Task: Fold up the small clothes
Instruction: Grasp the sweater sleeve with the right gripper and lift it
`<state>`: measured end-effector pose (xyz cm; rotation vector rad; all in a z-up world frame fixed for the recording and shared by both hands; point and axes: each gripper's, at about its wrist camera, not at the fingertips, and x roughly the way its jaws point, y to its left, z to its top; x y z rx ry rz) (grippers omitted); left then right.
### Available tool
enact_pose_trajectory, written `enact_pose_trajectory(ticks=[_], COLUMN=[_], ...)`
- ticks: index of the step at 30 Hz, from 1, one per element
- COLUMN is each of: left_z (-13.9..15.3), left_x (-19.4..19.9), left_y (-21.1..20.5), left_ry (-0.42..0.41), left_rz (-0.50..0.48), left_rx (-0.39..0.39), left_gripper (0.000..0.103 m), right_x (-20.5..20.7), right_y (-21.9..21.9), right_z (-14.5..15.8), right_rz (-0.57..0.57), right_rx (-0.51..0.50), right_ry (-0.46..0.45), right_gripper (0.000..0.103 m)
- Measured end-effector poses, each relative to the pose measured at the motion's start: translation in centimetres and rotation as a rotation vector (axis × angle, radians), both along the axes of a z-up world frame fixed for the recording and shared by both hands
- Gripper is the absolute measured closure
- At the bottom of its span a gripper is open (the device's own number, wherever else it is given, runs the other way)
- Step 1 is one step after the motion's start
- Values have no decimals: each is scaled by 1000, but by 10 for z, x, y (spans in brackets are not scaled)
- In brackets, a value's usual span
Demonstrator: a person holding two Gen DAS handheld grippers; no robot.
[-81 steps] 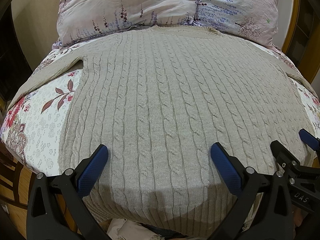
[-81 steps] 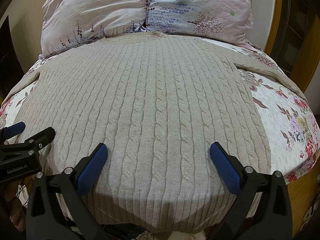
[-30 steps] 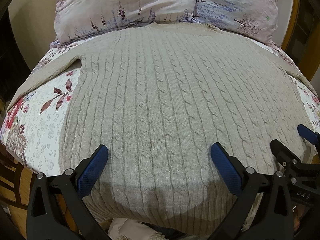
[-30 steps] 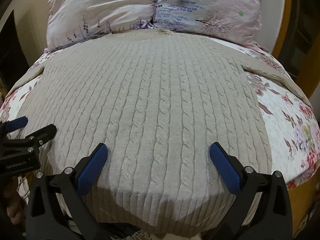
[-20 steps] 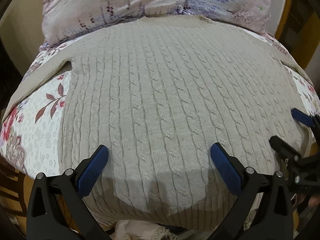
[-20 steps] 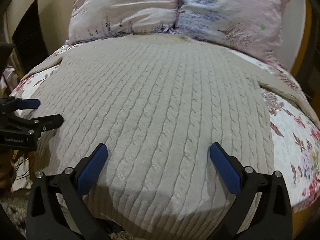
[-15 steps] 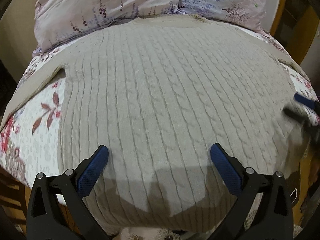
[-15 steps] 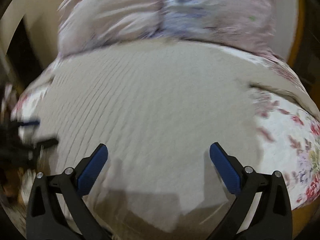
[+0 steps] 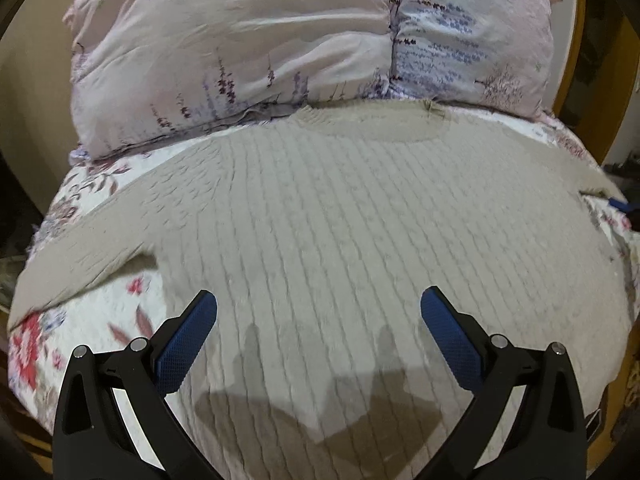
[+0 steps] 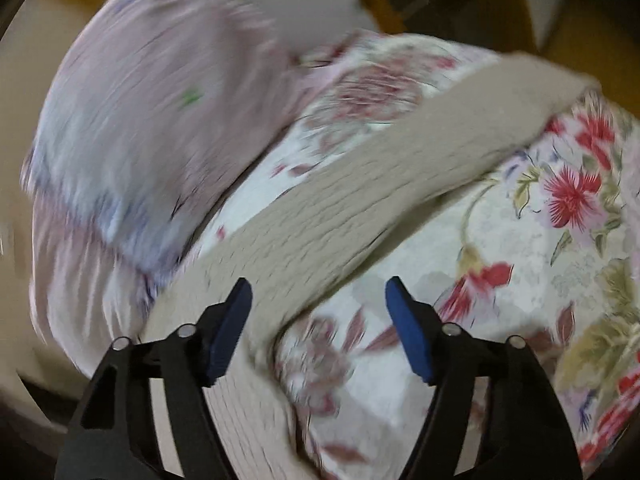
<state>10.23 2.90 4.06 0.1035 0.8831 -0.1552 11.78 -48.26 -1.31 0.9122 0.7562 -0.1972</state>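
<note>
A beige cable-knit sweater (image 9: 360, 220) lies flat, front up, on the bed, neckline toward the pillows. Its left sleeve (image 9: 88, 248) runs off to the left. My left gripper (image 9: 318, 332) is open and empty, above the sweater's lower left body. In the right wrist view, which is blurred, the right sleeve (image 10: 380, 188) stretches diagonally over the quilt. My right gripper (image 10: 318, 320) is open and empty, just above the sleeve near the armpit. A blue tip of the right gripper (image 9: 618, 203) shows at the left view's right edge.
The bed has a floral quilt (image 10: 540, 240) (image 9: 56, 340). Two pink and lilac pillows (image 9: 280, 48) (image 10: 140, 120) lie at the head, touching the neckline. A wooden headboard (image 9: 576, 60) stands at the right. The bed's edges drop off left and right.
My left gripper moved up and left over the sweater. My right gripper swung fast to the right, from the body to the right sleeve, and its jaws narrowed somewhat. Nothing was grasped.
</note>
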Motion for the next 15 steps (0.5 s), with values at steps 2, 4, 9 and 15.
enact_pose_trajectory(ticks=[2,4,9,15], left_z=[2,3,1,-2], left_x=[6,15,36,52], left_y=[1,1,5,13], left_ry=[-2,-2,30,20], left_rz=[-15,-20,-10,9], left_rx=[-21,-23,-53,-102], left_gripper=[1,1,1,1], right_x=[5,10,17,16], right_y=[-17,-28,-50,-63], right_z=[-9,-16,-29,-29], right_rz=[-50,-87,-171,-230], right_rx=[46,63,89,53], right_ry=[12,23,33,33], right_gripper=[41,46,61,67])
